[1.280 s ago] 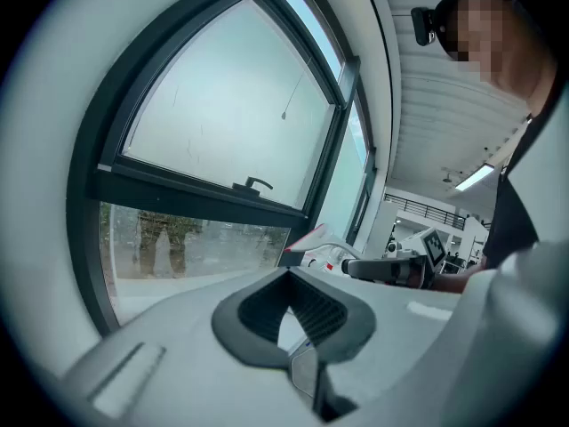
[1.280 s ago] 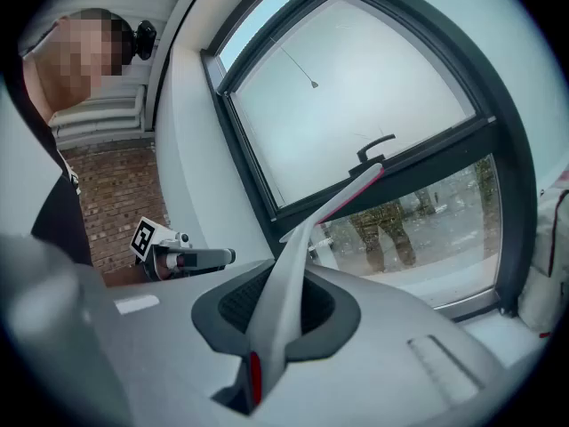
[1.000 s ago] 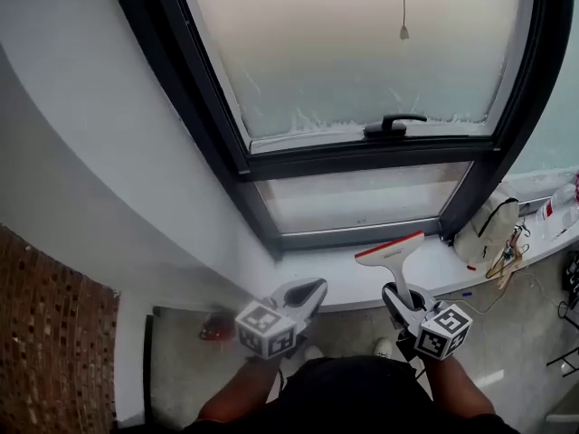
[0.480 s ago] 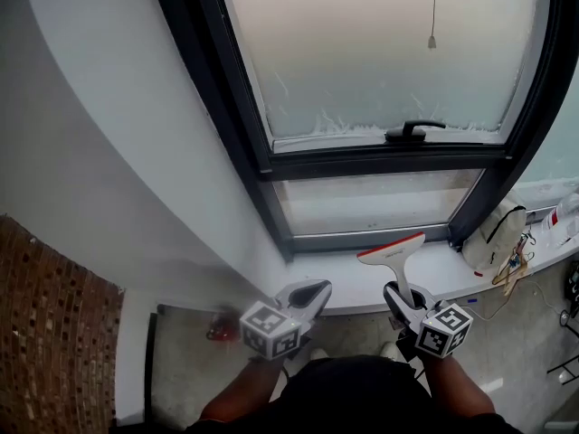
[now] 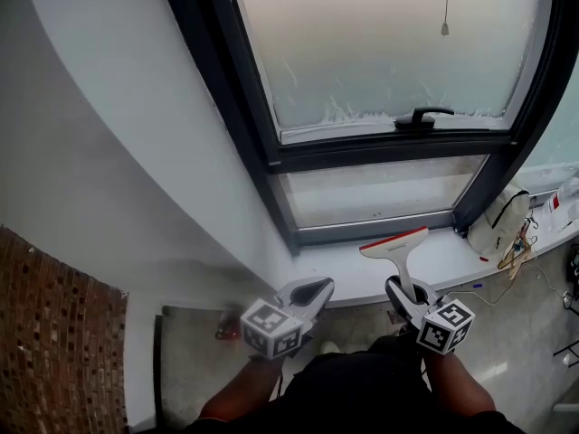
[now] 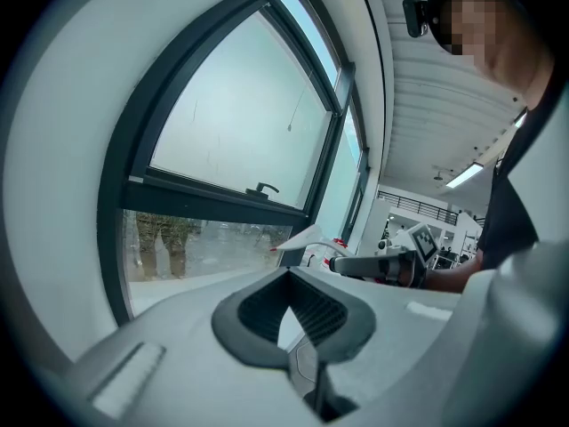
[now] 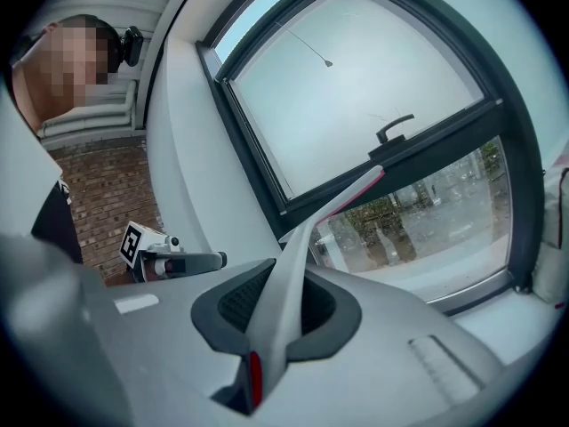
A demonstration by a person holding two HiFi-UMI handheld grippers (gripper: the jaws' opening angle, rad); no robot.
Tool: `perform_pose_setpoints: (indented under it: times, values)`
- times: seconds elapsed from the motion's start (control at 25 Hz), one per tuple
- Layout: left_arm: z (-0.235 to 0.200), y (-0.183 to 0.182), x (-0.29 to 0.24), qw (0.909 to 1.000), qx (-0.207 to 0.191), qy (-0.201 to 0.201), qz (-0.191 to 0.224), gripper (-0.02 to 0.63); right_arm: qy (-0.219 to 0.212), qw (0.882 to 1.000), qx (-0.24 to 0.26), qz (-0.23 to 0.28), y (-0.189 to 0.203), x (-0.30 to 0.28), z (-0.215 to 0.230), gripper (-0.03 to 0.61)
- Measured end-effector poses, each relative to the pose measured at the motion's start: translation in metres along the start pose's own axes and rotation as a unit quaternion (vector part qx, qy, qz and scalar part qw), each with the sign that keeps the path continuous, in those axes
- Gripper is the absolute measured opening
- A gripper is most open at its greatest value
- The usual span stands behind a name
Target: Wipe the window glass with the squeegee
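Only your view has drifted; left gripper (image 5: 308,289) closed empty, right gripper (image 5: 399,288) clamping the squeegee (image 5: 395,242), lay its blade flat on the glass (image 5: 380,43).

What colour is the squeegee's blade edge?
Red, on an otherwise white squeegee; it shows best in the head view.

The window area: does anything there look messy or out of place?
Yes, mildly. The upper pane looks hazy, with whitish streaks along its lower edge. At the right end of the sill, a white bag and tangled cords lie bunched together. Nothing looks broken.
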State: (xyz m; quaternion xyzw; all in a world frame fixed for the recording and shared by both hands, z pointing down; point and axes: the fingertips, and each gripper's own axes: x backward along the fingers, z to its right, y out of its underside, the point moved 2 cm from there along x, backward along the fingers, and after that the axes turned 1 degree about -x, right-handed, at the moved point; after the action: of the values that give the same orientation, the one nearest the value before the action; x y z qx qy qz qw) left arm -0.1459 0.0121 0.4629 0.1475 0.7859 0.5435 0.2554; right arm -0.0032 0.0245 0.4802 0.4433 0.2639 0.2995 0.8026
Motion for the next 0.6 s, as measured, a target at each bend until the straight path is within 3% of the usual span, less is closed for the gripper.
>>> perform_pose_setpoints:
  times: [0.32, 0.6]
  values:
    - [-0.015, -0.004, -0.01, 0.9998, 0.001, 0.007, 0.017, 0.001, 0.015, 1.0, -0.003, -0.002, -0.005, -0.003, 0.011, 0.055]
    - [-0.03, -0.016, -0.026, 0.9994, -0.002, -0.035, 0.01, 0.001, -0.017, 1.0, 0.001, 0.004, -0.028, -0.034, 0.039, 0.055]
